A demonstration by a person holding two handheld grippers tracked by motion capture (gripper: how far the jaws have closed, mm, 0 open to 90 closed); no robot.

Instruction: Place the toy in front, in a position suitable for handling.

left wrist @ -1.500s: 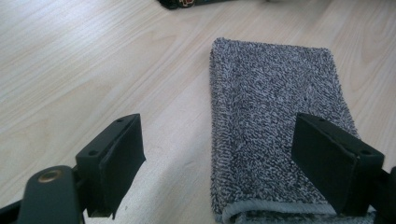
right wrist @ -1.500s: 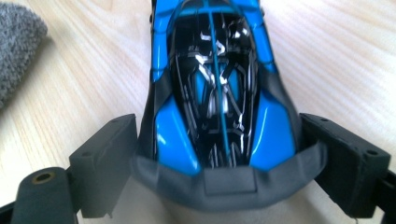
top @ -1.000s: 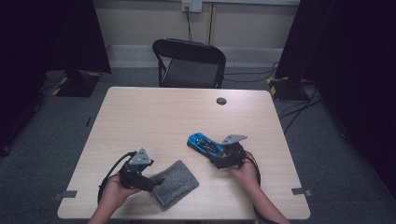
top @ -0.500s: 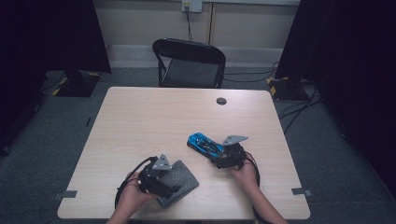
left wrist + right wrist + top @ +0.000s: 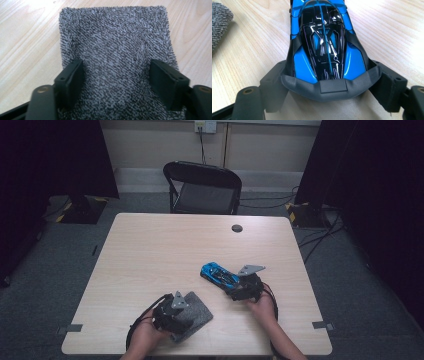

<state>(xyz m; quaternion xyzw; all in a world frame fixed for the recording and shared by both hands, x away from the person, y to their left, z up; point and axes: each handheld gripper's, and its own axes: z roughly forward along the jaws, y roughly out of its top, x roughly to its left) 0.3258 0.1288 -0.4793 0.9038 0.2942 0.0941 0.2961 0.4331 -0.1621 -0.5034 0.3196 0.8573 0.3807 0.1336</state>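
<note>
Grey cloth (image 5: pixel 192 312) near blue car (image 5: pixel 219 274); chair (image 5: pixel 202 187) beyond table (image 5: pixel 165 250).

Glossy blue plastic toy car (image 5: pixel 322 42), rough grey terry cloth (image 5: pixel 115 47), pale matt wood-grain table (image 5: pixel 150 250)

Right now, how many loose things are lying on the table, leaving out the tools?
3. A blue toy car right of centre, near the front edge; a grey cloth at the front edge, left of the car; a small dark round thing near the far edge.
</note>
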